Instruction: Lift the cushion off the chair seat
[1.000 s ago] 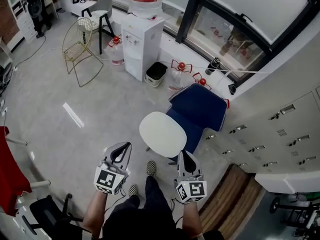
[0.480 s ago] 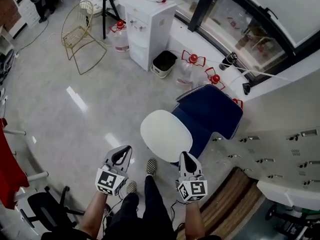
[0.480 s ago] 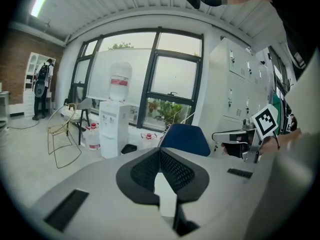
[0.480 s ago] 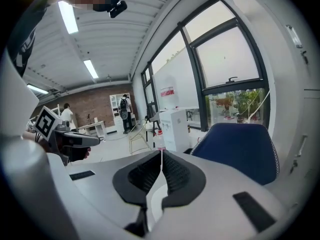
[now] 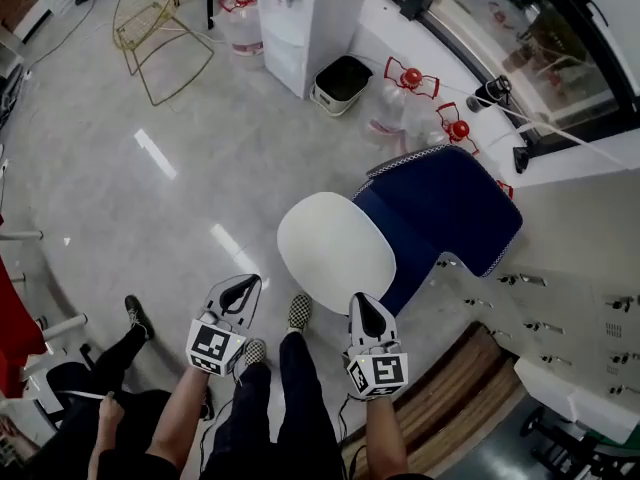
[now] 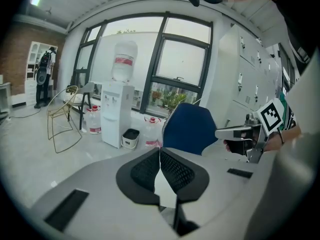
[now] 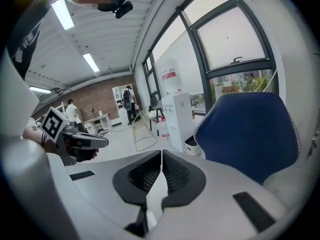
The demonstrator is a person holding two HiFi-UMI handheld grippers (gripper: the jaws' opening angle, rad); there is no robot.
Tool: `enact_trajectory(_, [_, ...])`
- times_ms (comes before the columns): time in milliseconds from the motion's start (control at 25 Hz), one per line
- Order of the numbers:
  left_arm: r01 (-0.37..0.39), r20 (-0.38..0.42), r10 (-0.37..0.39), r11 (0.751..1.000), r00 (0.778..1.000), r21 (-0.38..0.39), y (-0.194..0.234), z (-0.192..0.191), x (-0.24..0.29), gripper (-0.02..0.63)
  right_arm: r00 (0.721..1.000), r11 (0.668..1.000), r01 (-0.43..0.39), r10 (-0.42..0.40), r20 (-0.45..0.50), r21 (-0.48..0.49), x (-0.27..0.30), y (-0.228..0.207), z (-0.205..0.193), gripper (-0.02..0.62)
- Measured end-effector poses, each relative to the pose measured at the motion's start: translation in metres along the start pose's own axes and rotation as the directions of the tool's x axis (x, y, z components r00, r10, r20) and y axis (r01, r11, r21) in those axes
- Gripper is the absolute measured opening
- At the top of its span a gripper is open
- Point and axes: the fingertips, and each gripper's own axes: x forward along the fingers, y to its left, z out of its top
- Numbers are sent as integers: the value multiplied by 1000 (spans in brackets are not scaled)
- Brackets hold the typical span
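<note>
Head view looks steeply down on a chair with a dark blue backrest (image 5: 440,208) edged in checkered trim. The chair stands on the grey floor (image 5: 150,198) beside a wall of pale lockers (image 5: 560,298). On the seat lies a white oval pad, most likely the cushion (image 5: 335,251), though from above the pad and the seat cannot be told apart. It lies flat with its far side against the backrest.

The left gripper (image 5: 244,288) and the right gripper (image 5: 363,306) are held side by side on the near side of the cushion, both pointing toward it. The left one is off its near left edge and the right one is close to its near right edge.

In the left gripper view the fingers (image 6: 180,171) are pressed together with nothing between them, and the backrest rises straight ahead. In the right gripper view the fingers (image 7: 142,176) are likewise closed and empty, with the backrest filling the right side.

A checkered shoe (image 5: 298,311) of the person stands between the grippers, just in front of the seat. Beyond the chair stand a white water dispenser (image 5: 305,8), a small bin (image 5: 340,80), red-capped water bottles (image 5: 405,93) and a gold wire chair (image 5: 160,18). A striped mat (image 5: 470,388) lies by the lockers.
</note>
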Motion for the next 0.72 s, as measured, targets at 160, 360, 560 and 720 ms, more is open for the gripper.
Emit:
enact_trajectory(160, [13, -31, -14, 1000, 999, -27, 12, -39, 28, 18, 1000, 1000, 9, -9, -30, 6, 22, -13, -33, 32])
enact_trajectory(360, [15, -61, -17, 999, 998, -42, 20, -88, 64, 18, 998, 1000, 22, -21, -59, 20, 46, -35, -85, 32])
enact_trajectory(560, [15, -70, -18, 999, 997, -39, 28, -121, 96, 18, 997, 999, 29, -28, -67, 14, 73, -55, -121, 32])
enact_trajectory(720, [9, -79, -13, 999, 997, -50, 39, -143, 116, 18, 997, 999, 34, -33, -66, 18, 92, -64, -138, 32])
